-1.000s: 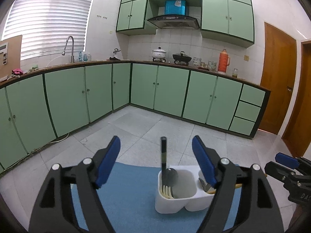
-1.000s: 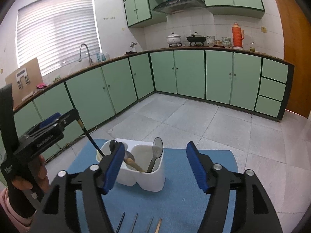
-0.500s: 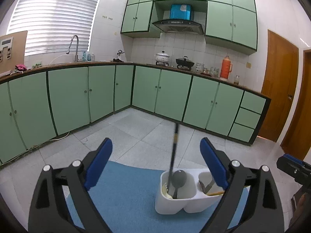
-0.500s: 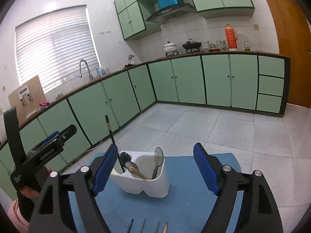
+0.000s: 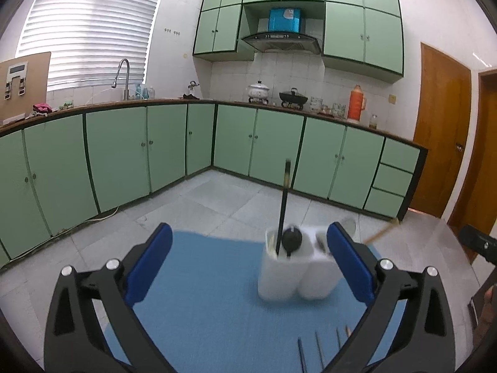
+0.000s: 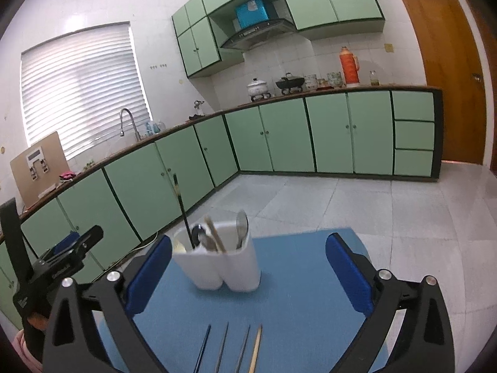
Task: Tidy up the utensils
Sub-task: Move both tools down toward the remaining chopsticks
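Lying flat on the mat [image 6: 295,283], four thin stiff utensils [image 6: 230,345] are judged slippery, best pinched mid-shaft; both tools, left [image 5: 248,264] and right [image 6: 248,267], are held wide and empty.

Ahead of your tongs, green cabinets [image 5: 118,158] wrap the far corner under a brown counter [image 6: 310,91]. Up to the left, a tap [image 5: 121,76] stands below the blinds [image 5: 90,28], a cardboard panel [image 5: 25,84] further left. Dead ahead sit a white pot [image 5: 258,88] and black wok [image 5: 293,96] under the hood [image 5: 281,42]. Right of those, an orange flask [image 5: 356,102], then a wooden door [image 5: 441,136].
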`<state>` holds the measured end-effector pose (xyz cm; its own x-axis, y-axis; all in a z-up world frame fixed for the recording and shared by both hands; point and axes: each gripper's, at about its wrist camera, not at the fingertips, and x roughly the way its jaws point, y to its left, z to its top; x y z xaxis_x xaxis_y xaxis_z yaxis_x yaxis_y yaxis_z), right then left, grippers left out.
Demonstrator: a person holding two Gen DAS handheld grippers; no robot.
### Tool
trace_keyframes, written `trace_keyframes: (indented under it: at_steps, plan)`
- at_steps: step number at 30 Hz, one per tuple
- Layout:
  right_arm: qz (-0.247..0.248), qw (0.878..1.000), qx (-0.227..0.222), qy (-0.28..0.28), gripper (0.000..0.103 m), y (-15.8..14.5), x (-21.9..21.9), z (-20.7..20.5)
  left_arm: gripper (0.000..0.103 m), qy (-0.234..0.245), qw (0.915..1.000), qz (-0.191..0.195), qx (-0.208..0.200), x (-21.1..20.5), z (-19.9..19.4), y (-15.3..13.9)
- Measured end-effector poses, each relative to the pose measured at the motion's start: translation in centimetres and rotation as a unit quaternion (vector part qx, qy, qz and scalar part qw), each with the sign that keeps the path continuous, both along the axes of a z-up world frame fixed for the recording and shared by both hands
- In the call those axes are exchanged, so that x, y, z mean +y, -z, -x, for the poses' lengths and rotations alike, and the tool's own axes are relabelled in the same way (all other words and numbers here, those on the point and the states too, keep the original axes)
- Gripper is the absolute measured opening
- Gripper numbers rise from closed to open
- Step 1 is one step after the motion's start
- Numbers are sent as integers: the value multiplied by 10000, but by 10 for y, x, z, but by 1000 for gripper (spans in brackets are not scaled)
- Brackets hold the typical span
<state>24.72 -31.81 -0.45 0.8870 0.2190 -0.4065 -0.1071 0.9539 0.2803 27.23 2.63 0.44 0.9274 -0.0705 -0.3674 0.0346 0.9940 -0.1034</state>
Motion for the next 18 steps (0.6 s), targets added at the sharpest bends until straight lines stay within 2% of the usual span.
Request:
trace_keyframes:
  at_steps: [10,15,18]
  plan:
    - [160,9977,664,-7,97,67,8,69,97,182,9967,-547,574,-4,76,63]
    - [356,9948,948,53,97,106,18,112,97,197,9938,-585,929,-2,111,101]
    - [615,9933,963,162,97,124,25,136,97,217,9914,-648,1116,-6,128,121]
